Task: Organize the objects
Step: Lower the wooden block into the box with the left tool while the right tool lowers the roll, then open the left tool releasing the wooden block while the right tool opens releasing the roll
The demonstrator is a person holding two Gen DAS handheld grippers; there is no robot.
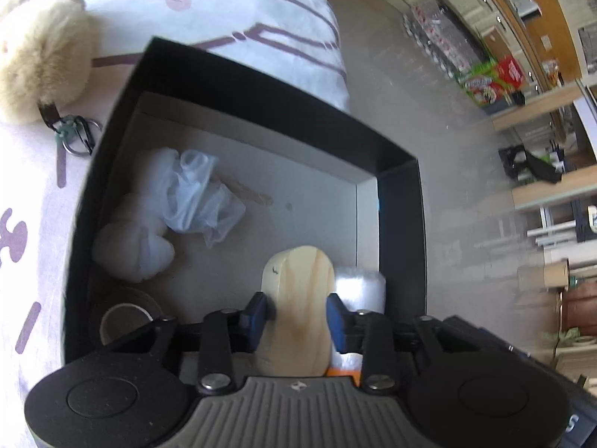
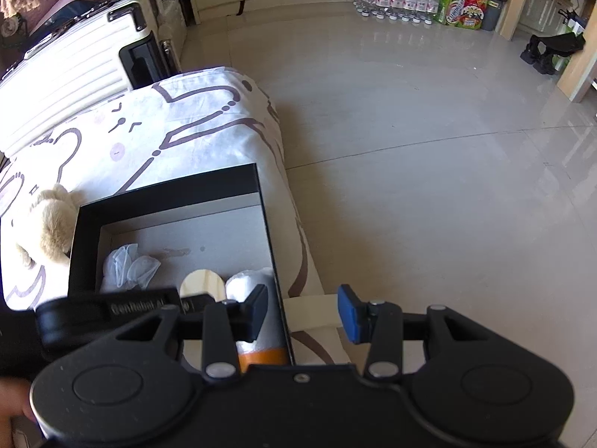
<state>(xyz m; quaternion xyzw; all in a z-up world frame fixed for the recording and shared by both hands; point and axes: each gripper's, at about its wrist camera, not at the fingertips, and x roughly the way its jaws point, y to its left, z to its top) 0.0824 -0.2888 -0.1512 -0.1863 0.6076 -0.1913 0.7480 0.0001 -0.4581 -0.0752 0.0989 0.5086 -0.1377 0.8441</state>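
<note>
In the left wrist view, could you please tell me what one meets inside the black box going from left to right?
Roll of tape → white cloth bundle → clear plastic bag → wooden block, between the left gripper pads → white roll against the box's right wall.

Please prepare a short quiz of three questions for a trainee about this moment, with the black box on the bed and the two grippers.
1. True or false: the left gripper is shut on the wooden piece.
2. Multiple choice: where does the plush toy lie? A) inside the black box; B) on the bed cover, outside the box; C) on the floor.
3. Fill in: the right gripper is ____ and holds nothing.

Key: 1 true; 2 B; 3 open.
</note>
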